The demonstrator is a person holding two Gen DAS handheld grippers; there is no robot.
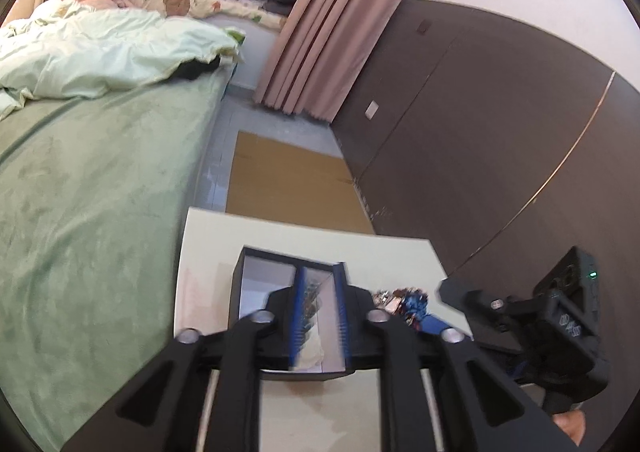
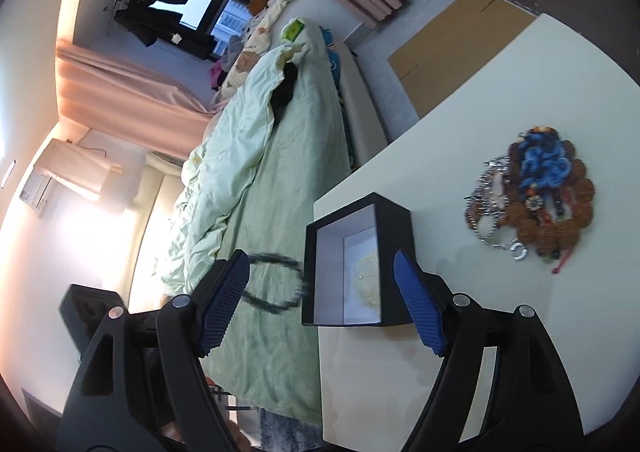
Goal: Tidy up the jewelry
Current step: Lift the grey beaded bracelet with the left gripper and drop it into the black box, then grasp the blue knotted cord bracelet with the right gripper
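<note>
A black box with a white inside stands open on the pale table, with something pale yellow on its floor. My right gripper is open wide in front of it. A thin dark bracelet, blurred, hangs loose in the air by its left finger, touching neither pad. A jewelry pile of brown beads, blue loops and silver chain lies right of the box. My left gripper stands over the box, pads apart, with dark beads showing in the gap. The pile lies to its right.
A bed with a green cover and rumpled duvet runs along the table's left side. Flat cardboard lies on the floor beyond the table. A dark panelled wall stands to the right. Pink curtains hang at the back.
</note>
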